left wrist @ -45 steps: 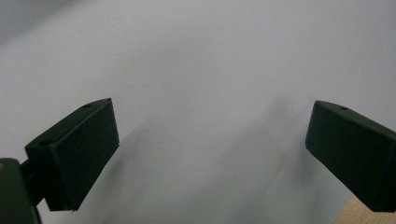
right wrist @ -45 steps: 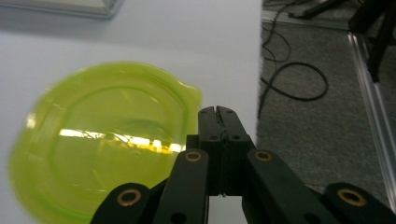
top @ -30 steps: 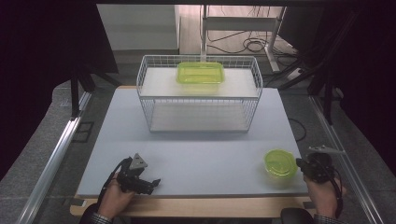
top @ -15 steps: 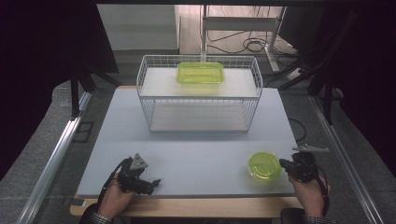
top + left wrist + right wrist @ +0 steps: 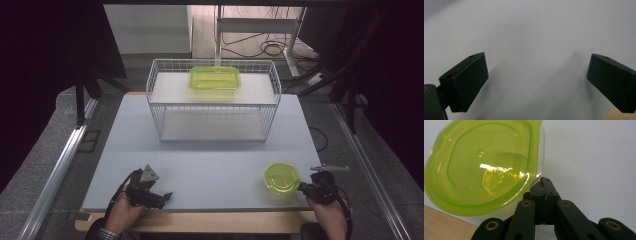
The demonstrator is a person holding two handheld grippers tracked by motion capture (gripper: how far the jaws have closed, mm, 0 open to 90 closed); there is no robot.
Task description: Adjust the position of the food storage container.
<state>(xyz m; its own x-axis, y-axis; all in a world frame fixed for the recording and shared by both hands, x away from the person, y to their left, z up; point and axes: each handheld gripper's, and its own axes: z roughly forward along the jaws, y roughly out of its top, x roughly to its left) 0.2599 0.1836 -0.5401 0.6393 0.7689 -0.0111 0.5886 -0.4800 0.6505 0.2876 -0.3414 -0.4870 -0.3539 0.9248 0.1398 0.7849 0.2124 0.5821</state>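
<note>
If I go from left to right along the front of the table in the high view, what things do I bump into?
The left gripper in the person's left hand → the small round green see-through plastic bowl → the right gripper, pinching the bowl's rim.

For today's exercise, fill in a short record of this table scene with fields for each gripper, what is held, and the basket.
right gripper: shut on rim of round green container, near the table's front right edge
left gripper: open, nothing between jaws, front left
wire basket: back centre
rectangular green container: on the basket's upper shelf
</note>
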